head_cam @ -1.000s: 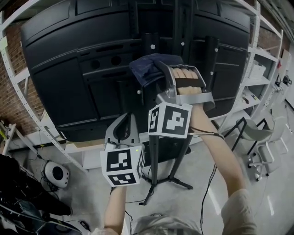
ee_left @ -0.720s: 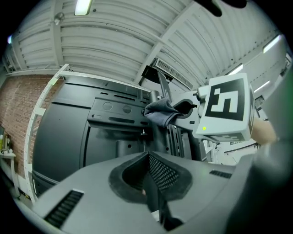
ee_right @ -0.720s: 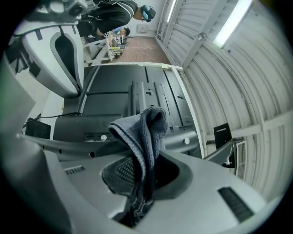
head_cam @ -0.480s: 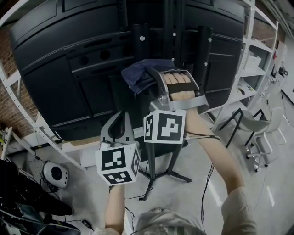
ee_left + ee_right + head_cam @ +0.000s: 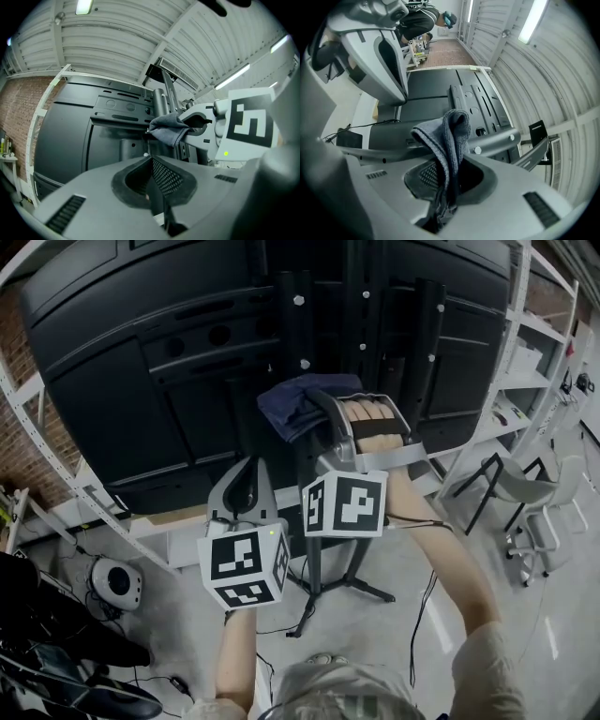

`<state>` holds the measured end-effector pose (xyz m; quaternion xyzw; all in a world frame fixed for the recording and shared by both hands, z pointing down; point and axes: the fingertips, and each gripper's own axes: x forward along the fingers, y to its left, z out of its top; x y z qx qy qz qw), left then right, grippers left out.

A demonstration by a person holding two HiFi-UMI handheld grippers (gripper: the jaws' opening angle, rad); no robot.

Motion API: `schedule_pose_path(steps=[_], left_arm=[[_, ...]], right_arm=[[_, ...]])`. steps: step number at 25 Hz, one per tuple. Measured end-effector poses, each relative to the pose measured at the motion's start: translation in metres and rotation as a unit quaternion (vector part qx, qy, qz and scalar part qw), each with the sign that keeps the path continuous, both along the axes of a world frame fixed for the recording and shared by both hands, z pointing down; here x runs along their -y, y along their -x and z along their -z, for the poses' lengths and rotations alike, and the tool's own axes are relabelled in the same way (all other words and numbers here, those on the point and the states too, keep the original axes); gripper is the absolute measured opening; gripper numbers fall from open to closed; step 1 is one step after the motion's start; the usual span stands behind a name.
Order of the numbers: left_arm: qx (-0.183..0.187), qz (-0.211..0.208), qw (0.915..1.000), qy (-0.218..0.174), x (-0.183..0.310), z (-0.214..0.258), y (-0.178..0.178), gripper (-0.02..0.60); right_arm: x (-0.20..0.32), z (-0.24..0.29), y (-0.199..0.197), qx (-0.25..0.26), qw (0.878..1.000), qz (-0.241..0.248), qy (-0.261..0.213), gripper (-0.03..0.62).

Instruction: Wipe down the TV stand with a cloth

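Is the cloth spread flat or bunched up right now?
Bunched: the cloth hangs in folds, clamped in the right gripper.

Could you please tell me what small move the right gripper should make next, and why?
Probably draw the cloth down along the stand's post: the right gripper has its jaws shut on the cloth, which sits bunched at that post, and the left gripper hangs shut and empty below.
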<state>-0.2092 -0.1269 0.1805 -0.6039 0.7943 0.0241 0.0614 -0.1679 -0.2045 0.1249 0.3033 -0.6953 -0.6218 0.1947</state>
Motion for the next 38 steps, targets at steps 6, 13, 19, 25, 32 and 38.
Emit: schedule_pose_path(steps=[6,13,19,25,32,38], left_arm=[[-0.005,-0.004,1.0,0.003,0.004,-0.01,-0.001,0.015],[-0.009,-0.02,0.9997,-0.007,0.011,-0.022,-0.006,0.015],[-0.026,-0.025,0.9992,-0.016,0.011,-0.035,-0.006,0.015],[-0.035,-0.029,0.999,-0.001,0.016,-0.05,-0.005,0.015],[-0.041,-0.033,0.9986,0.009,0.017,-0.07,-0.006,0.015],[-0.063,-0.026,0.9974,0.023,0.015,-0.098,0.001,0.015]], right_arm=[[-0.001,-0.018,0.0,-0.016,1.0,0.002,0.011,0.057],[-0.001,-0.051,0.0,-0.037,0.999,0.004,0.025,0.057],[-0.002,-0.074,0.0,-0.048,0.998,0.005,0.043,0.057],[-0.003,-0.102,-0.001,-0.064,0.996,0.002,0.066,0.057],[-0.004,-0.136,-0.002,-0.076,0.993,0.0,0.092,0.057],[-0.006,-0.152,-0.004,-0.076,0.992,-0.003,0.101,0.058]])
